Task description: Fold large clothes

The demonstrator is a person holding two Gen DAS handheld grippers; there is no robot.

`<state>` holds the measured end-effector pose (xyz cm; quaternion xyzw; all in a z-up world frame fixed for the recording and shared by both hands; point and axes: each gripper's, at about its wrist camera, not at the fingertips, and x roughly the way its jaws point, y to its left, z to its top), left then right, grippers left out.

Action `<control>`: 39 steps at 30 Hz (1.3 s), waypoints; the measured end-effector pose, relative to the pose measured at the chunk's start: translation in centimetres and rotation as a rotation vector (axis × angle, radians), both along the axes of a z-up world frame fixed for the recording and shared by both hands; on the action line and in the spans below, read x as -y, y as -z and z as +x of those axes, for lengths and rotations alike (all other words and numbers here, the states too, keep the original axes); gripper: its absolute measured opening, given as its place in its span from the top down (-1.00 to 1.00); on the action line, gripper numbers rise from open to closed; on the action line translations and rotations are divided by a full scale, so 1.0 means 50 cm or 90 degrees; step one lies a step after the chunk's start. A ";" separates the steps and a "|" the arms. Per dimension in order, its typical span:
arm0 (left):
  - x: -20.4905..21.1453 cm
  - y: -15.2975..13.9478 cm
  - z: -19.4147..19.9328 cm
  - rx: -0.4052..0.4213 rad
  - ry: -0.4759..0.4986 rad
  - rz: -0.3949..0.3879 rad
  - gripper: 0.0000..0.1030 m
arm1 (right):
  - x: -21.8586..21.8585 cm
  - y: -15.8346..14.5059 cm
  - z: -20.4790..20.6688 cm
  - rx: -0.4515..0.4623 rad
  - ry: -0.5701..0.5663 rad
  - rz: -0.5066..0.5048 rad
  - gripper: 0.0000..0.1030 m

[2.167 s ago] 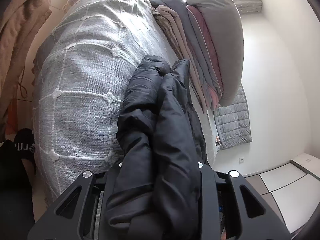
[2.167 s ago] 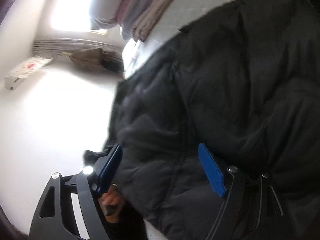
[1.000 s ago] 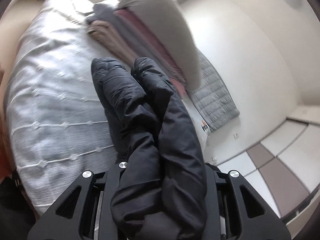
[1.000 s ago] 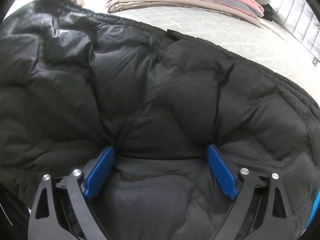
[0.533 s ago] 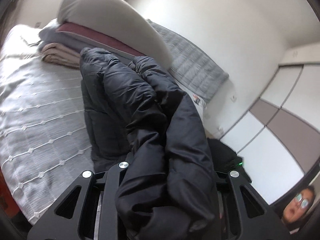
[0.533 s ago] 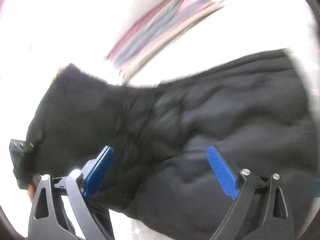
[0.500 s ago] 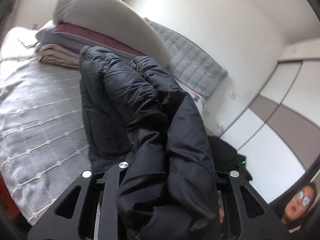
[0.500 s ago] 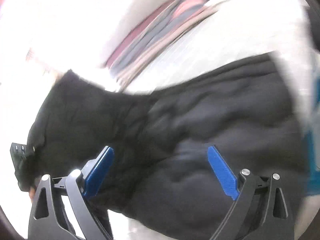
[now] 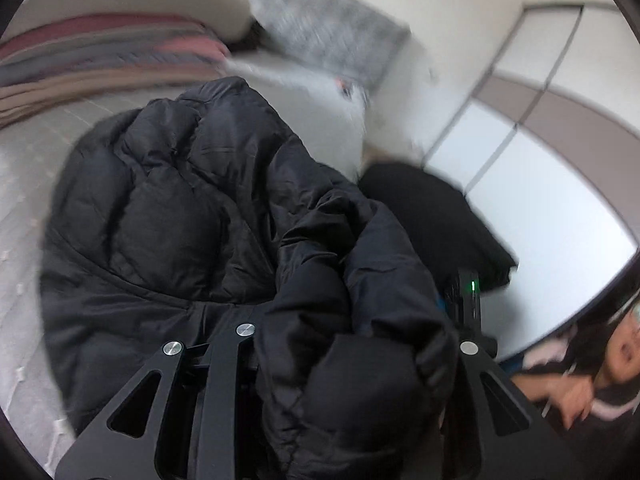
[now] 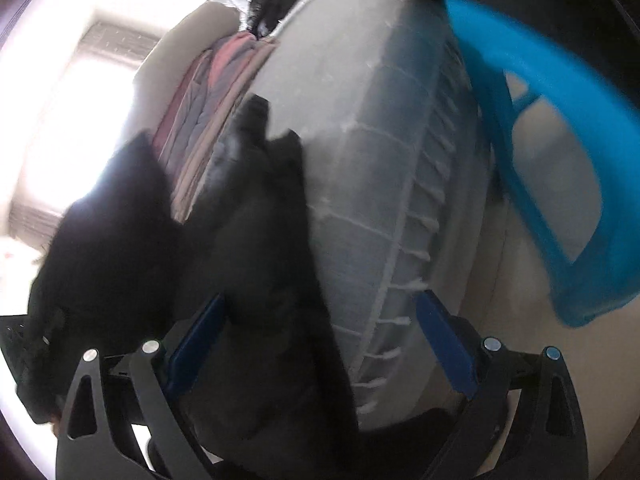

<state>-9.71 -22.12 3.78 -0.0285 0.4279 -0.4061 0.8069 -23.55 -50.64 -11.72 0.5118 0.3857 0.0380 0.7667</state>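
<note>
A black puffer jacket [image 9: 168, 216] lies in a bunched heap on the grey-white bed cover [image 9: 20, 184]. My left gripper [image 9: 352, 312] is shut on a thick fold of it, and the padding hides both fingers. In the right wrist view the jacket [image 10: 256, 248] hangs along the left side, beside the left blue pad [image 10: 196, 340]. My right gripper [image 10: 322, 342] is open, its pads wide apart, with bed cover [image 10: 376, 184] showing between the jacket and the right pad [image 10: 444, 344]. The right gripper's body with a green light [image 9: 472, 286] shows in the left wrist view.
A stack of folded clothes [image 9: 88, 52] under a pillow sits at the head of the bed, with a grey quilted headboard [image 9: 328, 32] beyond. Wardrobe doors [image 9: 532, 184] stand to the right. A blue plastic basket [image 10: 568, 152] is beside the bed. A person [image 9: 580, 384] is at lower right.
Both hands swept sideways and rolled. The jacket, which filled the space between the right pads, now covers only their left part, and the blue basket has come into view. The left grip holds.
</note>
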 end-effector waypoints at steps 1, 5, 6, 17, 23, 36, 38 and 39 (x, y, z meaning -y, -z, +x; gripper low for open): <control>0.025 0.017 -0.004 -0.006 0.018 0.021 0.53 | 0.002 0.010 0.001 0.004 -0.004 0.014 -0.79; 0.090 0.044 -0.039 0.016 0.064 0.066 0.53 | -0.002 0.045 0.010 0.017 -0.022 0.068 -0.79; 0.100 0.043 -0.045 0.022 0.072 0.072 0.52 | -0.004 0.049 0.015 0.020 -0.026 0.077 -0.79; 0.249 0.089 -0.147 0.159 0.186 0.294 -0.63 | -0.018 0.053 0.041 0.048 -0.058 0.124 -0.79; 0.235 0.058 -0.150 0.108 0.228 0.215 -0.67 | 0.043 0.011 -0.002 0.066 -0.021 0.102 -0.79; 0.158 0.045 -0.140 0.028 0.210 0.145 -0.71 | 0.003 -0.209 0.013 0.299 -0.138 0.157 -0.86; 0.146 0.036 -0.143 0.034 0.205 0.144 -0.71 | -0.023 -0.220 0.047 0.302 -0.191 0.201 -0.86; 0.137 0.029 -0.149 0.043 0.201 0.147 -0.71 | -0.038 -0.222 0.064 0.293 -0.213 0.210 -0.86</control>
